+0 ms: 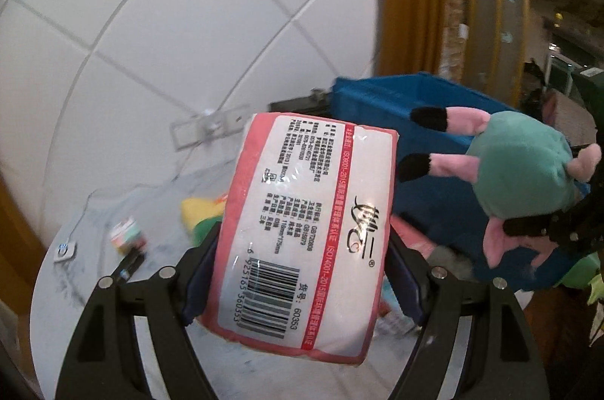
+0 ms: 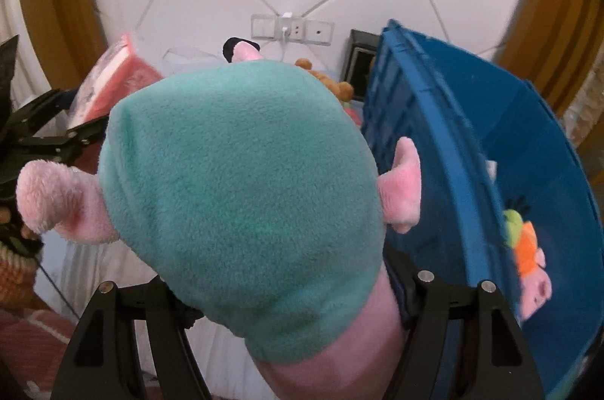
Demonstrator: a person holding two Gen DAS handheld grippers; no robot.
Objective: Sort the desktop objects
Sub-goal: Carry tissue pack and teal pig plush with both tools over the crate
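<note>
A tissue pack (image 1: 302, 233) hides most of the surface (image 1: 94, 286) behind it. Small items at the left (image 1: 126, 235) are too blurred to identify. In the right wrist view, a plush pig (image 2: 241, 196) covers the right hand-held gripper's fingertips, and its head is cut off below.

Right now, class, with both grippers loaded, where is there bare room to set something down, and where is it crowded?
Free: the white tabletop left of the marker, toward the rim, and the blue bin floor beyond the small plush toy. Crowded: behind the tissue pack, where a yellow-green toy and small box lie.
</note>
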